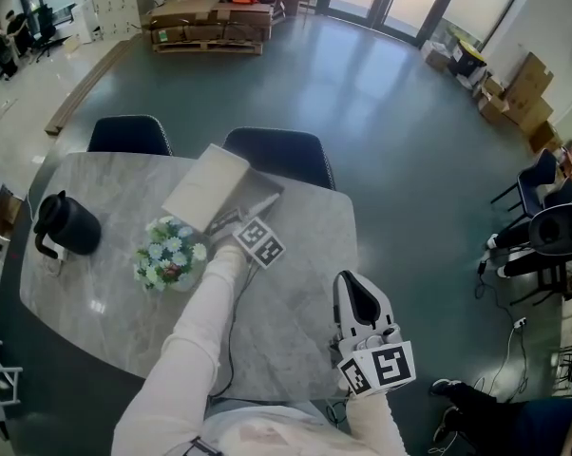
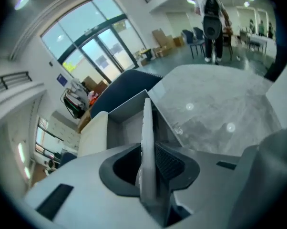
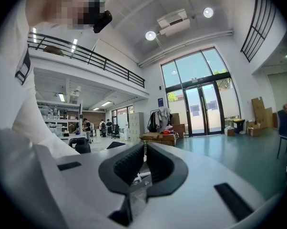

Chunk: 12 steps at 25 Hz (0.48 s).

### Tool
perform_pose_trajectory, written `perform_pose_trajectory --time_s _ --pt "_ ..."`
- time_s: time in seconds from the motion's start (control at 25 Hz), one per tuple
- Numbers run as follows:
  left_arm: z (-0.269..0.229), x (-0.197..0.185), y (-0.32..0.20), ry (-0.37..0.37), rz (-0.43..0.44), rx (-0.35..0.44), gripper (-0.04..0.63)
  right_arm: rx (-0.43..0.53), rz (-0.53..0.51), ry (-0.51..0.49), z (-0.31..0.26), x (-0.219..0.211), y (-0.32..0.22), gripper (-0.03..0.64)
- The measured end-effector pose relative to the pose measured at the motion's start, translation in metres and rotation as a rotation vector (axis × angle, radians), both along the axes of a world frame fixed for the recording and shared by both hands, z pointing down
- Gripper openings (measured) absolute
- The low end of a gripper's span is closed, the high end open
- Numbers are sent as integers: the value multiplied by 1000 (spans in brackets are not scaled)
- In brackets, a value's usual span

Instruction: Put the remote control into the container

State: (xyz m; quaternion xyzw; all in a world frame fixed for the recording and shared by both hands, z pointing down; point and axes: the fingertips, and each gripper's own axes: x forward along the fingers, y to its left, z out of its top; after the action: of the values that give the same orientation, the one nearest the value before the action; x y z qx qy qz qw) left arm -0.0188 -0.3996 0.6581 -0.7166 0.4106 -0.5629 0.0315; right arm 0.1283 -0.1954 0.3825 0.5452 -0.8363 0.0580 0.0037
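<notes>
Two tongs are in play. The left tongs (image 2: 148, 152) pinch one white remote control (image 2: 147, 123) edge-on, its far end reaching down into the one open container (image 2: 127, 124), a grey box with a beige lid (image 1: 206, 186) raised beside it. The right tongs (image 3: 144, 159) are pressed nearly together with nothing between them, held level near the worktop's (image 1: 295, 283) front edge, well apart from the box. One black jug (image 1: 67, 224) and one bunch of flowers (image 1: 170, 253) stand on the worktop. Two dark chairs (image 1: 129, 134) (image 1: 278, 155) sit at its far side.
</notes>
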Motion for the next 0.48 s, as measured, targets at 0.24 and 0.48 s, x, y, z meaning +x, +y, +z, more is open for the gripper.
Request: perform_pose_trajectory --time_s 0.24,0.48 --pt "5 -7 -7 -177 65 35 98 -7 8 1 3 2 0 18" --pt "5 3 -2 60 20 -54 97 -10 15 2 3 6 -1 18"
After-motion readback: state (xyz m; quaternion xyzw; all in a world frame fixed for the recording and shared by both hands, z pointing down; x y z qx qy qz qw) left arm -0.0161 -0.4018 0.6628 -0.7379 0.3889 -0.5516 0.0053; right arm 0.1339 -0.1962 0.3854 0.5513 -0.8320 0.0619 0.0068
